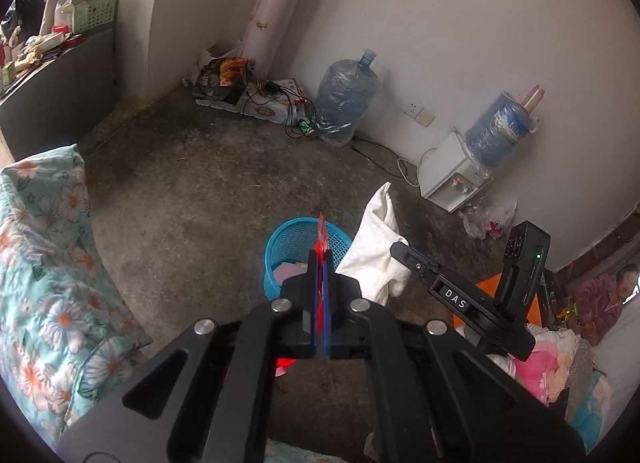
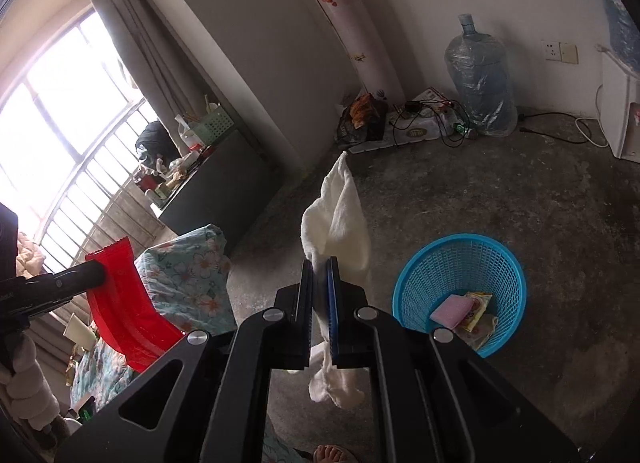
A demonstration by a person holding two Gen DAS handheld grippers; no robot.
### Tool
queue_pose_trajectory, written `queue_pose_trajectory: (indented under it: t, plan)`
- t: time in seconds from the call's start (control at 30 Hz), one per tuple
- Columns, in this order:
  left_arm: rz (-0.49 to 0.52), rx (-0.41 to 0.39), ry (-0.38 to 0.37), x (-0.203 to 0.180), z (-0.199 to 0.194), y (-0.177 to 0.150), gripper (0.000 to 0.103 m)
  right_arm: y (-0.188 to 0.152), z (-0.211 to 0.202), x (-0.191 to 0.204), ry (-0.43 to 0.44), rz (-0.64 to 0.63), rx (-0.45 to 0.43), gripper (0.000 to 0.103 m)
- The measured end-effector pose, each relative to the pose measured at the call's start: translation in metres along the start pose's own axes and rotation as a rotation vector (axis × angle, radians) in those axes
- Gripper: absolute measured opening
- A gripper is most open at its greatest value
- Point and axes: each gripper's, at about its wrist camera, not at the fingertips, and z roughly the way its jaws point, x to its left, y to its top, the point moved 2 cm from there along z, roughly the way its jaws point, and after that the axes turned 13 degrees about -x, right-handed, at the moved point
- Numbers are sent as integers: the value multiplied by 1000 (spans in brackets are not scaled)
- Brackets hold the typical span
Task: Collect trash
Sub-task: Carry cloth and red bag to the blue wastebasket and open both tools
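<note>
The left gripper (image 1: 320, 263) is clamping a thin red plastic wrapper with a zigzag edge (image 1: 321, 237), its blue-lined jaws pressed fully together on the sheet, which is sticking up past the fingertips and hanging below them. In the right wrist view the same wrapper (image 2: 120, 303) is curling broad and red at the left edge. The right gripper (image 2: 320, 267) is pinching a crumpled white tissue-like cloth (image 2: 340, 223), its jaws nearly together with the soft material bulging above them and trailing down beneath.

Just beyond the grippers, a round blue plastic mesh wastebasket (image 2: 460, 263) is standing on the bare grey concrete floor (image 1: 200, 203). In the left wrist view the wrapper is lining up over the basket's rim (image 1: 280, 235); in the right wrist view the basket is sitting off to the right of the cloth. Neither piece is inside it yet. The basket is already holding a pink flat pad (image 2: 452, 309) and a yellow printed packet (image 2: 476, 303), so part of the collecting looks done.

By my reading, the step in hand is carrying two pieces to the basket, with the release over the opening still to come.

Farther off, near a white water dispenser (image 1: 452, 175), a loose crumpled clear plastic bag (image 1: 488, 219) is lying on the floor, and a dark printed snack bag (image 1: 222, 79) is sitting in the far corner; these may be waiting for later trips.
</note>
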Motion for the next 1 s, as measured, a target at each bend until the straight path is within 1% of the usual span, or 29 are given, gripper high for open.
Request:
queue_pose_trajectory:
  t: [0.13, 0.27, 0.37, 0.4, 0.43, 0.47, 0.5, 0.53, 0.57, 0.63, 0.7, 0.77, 0.83, 0.9, 1.0]
  plan:
    - [29, 46, -36, -26, 68, -4, 0, -2, 28, -48, -80, 32, 27, 7]
    - [50, 76, -17, -41, 130, -10, 0, -3, 57, -80, -145, 36, 31, 7]
    - [20, 77, -28, -41, 169, -14, 0, -5, 81, -102, -185, 53, 36, 7]
    - [11, 75, -26, -40, 181, -16, 1, -5, 90, -111, -198, 61, 34, 9]
    - [0, 70, -24, -38, 193, -18, 5, -7, 99, -119, -209, 64, 33, 10]
    - [-13, 76, -25, -35, 204, -21, 20, -11, 109, -127, -218, 61, 45, 17]
    - [-27, 97, -11, -31, 216, -25, 44, -15, 117, -135, -240, 63, 57, 30]
    - [-52, 104, 9, -28, 223, -28, 50, -21, 124, -142, -258, 69, 68, 35]
    - [-83, 93, 14, -24, 226, -30, 52, -26, 131, -149, -268, 73, 85, 39]
    - [-108, 93, 12, -20, 227, -32, 57, -36, 137, -157, -291, 78, 111, 39]
    - [-89, 80, 12, -20, 221, -31, 60, -42, 136, -161, -288, 95, 109, 39]
    - [-51, 47, 24, -20, 210, -27, 64, -46, 131, -161, -277, 100, 105, 39]
    - [-33, 12, 26, -21, 194, -22, 66, -47, 122, -154, -262, 83, 95, 39]
    - [-28, -6, 10, -22, 179, -18, 70, -44, 113, -142, -248, 52, 85, 39]
    - [-14, -36, -27, -29, 146, -13, 71, -36, 86, -109, -209, -12, 53, 39]
